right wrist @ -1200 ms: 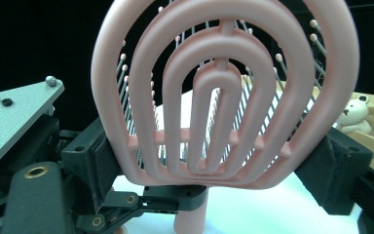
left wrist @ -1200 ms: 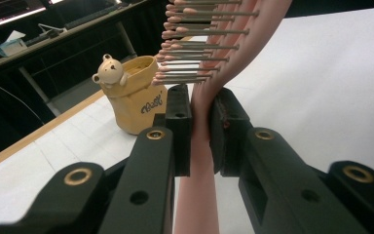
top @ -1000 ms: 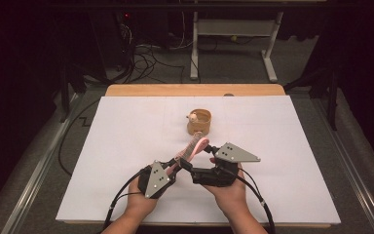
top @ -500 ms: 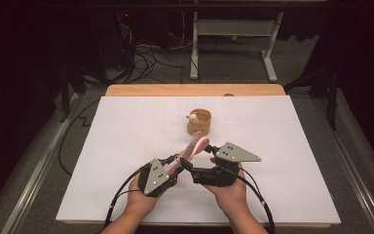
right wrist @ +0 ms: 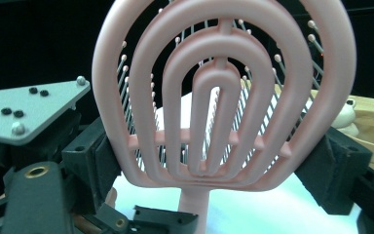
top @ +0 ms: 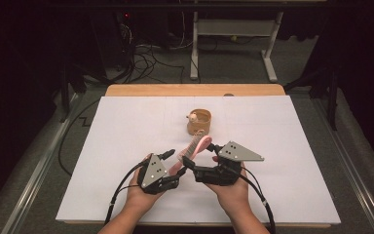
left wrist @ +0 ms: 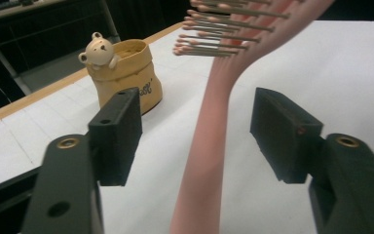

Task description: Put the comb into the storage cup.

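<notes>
A pink vented hairbrush (top: 197,144) stands tilted above the white table top, just in front of a tan pouch-shaped holder (top: 199,122) with a small bear figure on its rim. My right gripper (top: 200,155) is shut on the brush: its head (right wrist: 219,97) sits between the two jaws, with both edges against the pads. The left gripper (top: 174,163) is open. The brush handle (left wrist: 199,161) runs up between its jaws and touches neither pad. The holder (left wrist: 126,73) stands upright beyond the left jaw.
A white sheet (top: 102,161) covers the table, with a wooden edge (top: 195,90) along the back. Behind the table are floor cables (top: 146,58) and a white desk frame (top: 233,29). Each gripper trails a black cable (top: 121,187) toward the front edge.
The left gripper's jaws have spread apart around the brush handle. The brush and the right gripper have stayed almost where they were.
</notes>
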Motion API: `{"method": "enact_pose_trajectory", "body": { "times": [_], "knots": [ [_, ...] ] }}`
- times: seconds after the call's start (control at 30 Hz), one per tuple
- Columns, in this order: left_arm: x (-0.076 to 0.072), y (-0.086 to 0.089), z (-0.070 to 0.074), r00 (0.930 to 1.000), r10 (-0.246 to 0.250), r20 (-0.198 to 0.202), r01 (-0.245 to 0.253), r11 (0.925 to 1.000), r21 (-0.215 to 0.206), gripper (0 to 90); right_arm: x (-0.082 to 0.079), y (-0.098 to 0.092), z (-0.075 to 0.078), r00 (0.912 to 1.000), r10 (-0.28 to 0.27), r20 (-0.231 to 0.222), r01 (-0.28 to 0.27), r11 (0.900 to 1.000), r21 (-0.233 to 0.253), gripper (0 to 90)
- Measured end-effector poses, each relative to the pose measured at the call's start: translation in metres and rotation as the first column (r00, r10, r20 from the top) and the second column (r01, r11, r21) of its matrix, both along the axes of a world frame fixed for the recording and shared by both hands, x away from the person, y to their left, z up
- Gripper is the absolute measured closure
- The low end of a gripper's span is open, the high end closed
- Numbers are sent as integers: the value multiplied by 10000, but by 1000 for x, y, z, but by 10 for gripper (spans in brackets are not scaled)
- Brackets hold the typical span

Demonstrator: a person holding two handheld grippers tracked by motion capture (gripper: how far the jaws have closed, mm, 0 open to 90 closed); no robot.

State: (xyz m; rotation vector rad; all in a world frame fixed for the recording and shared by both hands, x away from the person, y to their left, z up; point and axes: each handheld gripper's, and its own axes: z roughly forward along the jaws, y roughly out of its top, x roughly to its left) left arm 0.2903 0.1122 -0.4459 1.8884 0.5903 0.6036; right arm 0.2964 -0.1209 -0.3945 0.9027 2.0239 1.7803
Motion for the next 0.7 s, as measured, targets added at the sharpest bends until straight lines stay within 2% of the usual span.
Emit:
{"method": "enact_pose_trajectory", "body": {
  "times": [0.4, 0.7],
  "knots": [
    [0, 12, 3, 9994, -284, -214, 275, 9987, -427, 168, 1, -5, 2, 9998, -178, 94, 177, 9998, 6, 203],
    [1, 30, 1, 9990, -157, -413, 118, 9957, -920, 128, 0, -8, 2, 9996, -270, 118, 271, 9996, -88, 203]
  ]
}}
